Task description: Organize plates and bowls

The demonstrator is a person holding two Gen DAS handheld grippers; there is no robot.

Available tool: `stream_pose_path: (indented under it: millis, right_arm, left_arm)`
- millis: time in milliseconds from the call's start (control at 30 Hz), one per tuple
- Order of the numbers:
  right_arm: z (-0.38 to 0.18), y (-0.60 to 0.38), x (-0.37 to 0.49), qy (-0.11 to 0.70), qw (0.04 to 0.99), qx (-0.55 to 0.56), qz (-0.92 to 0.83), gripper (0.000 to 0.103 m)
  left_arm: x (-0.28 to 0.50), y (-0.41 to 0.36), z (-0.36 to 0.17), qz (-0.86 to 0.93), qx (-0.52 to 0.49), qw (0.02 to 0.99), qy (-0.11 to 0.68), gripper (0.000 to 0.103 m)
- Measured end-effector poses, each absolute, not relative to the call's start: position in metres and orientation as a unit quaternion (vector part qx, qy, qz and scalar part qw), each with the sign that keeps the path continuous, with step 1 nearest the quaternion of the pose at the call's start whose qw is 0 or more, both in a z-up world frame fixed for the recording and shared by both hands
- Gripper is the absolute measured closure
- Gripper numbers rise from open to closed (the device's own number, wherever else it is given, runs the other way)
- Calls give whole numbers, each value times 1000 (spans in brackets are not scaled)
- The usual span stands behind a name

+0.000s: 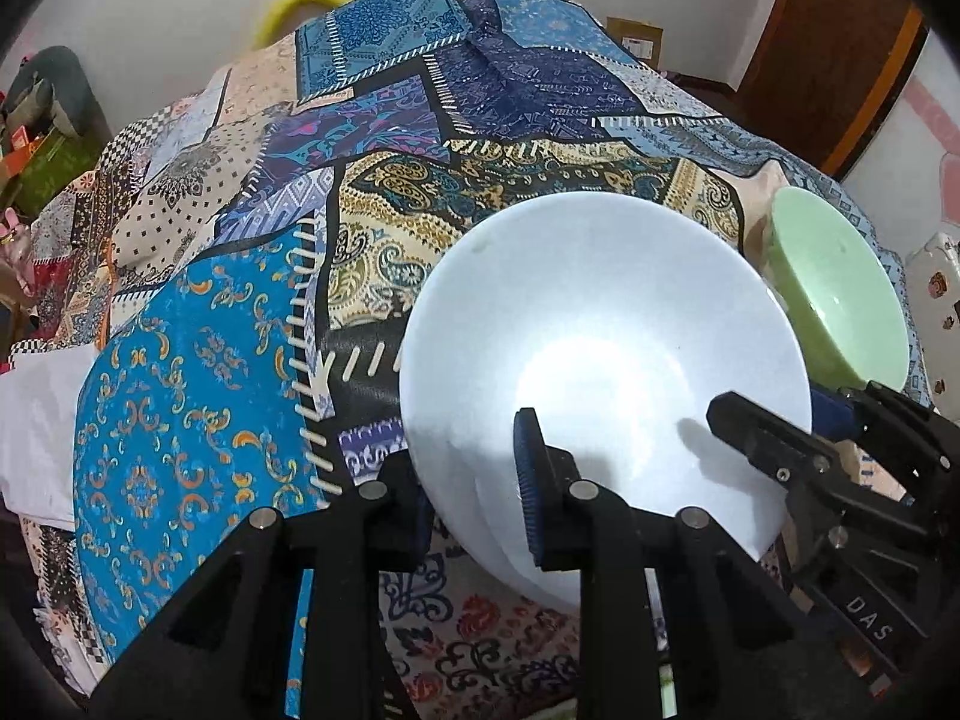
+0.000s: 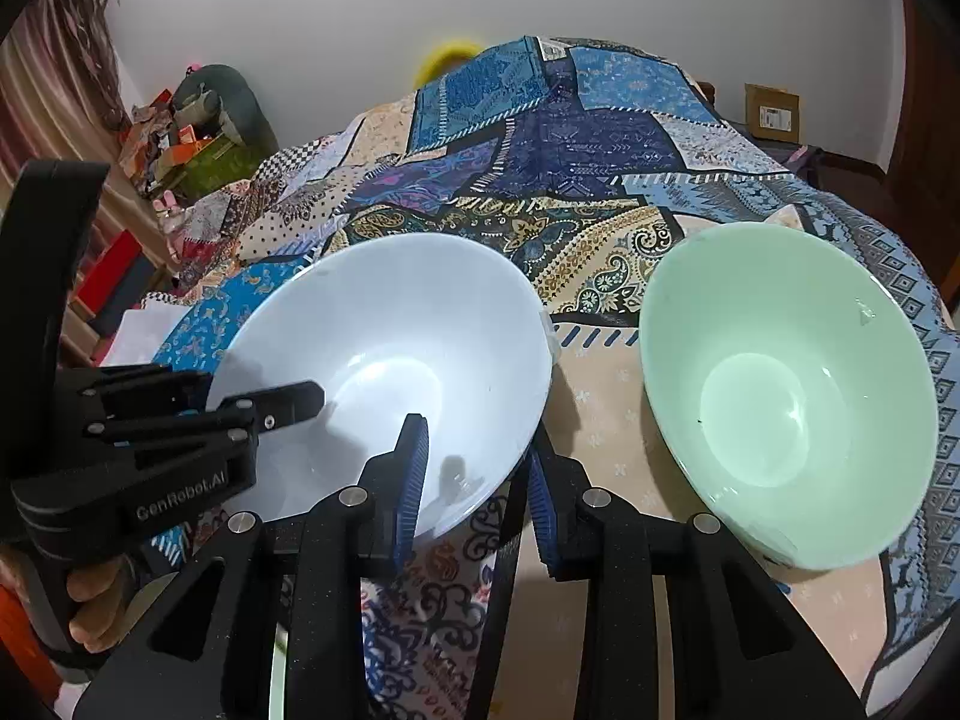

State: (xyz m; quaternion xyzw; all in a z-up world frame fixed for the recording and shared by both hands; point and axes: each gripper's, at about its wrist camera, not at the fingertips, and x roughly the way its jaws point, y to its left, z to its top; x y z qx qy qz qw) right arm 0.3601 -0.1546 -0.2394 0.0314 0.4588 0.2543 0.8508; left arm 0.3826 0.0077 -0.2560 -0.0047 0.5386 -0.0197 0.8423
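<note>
Bowls: white bowl [image 2: 384, 360]; green bowl [image 2: 786, 396]

The left tool [image 1: 474, 480] points steeply downward, its two black fingers drawn close together and clamped on the near rim of the white bowl [image 1: 606, 324], one blue-padded finger [image 1: 528, 468] inside the rim and the other outside. The right tool [image 2: 474, 486] also tilts downward, its fingers straddling the same bowl's rim from the other side, the left pad [image 2: 414, 480] inside the bowl and the right pad outside. Bare fingers of the person's left hand [image 2: 90, 606] wrap the left tool's handle.
</note>
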Motion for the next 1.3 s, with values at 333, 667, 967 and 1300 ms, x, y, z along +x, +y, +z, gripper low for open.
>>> stream_pose_path:
  millis: [333,667,967,1300]
  right_arm:
    - [-210,-159,334,437,859,28,264,74]
    - [-177,-153,299,409,869,27,277,74]
    - [-156,-140,268,389,872,24,298,74]
    - [-141,-113,233,374,867,12,329,74]
  left_arm:
    - [346,4,-229,-21,-6,850,526,80]
    - [293,8,-182,-11,-17,870,492,80]
    - [244,25,-153,7,-30,880,473,80]
    - [191,54,-130,32,-48,889,454,80]
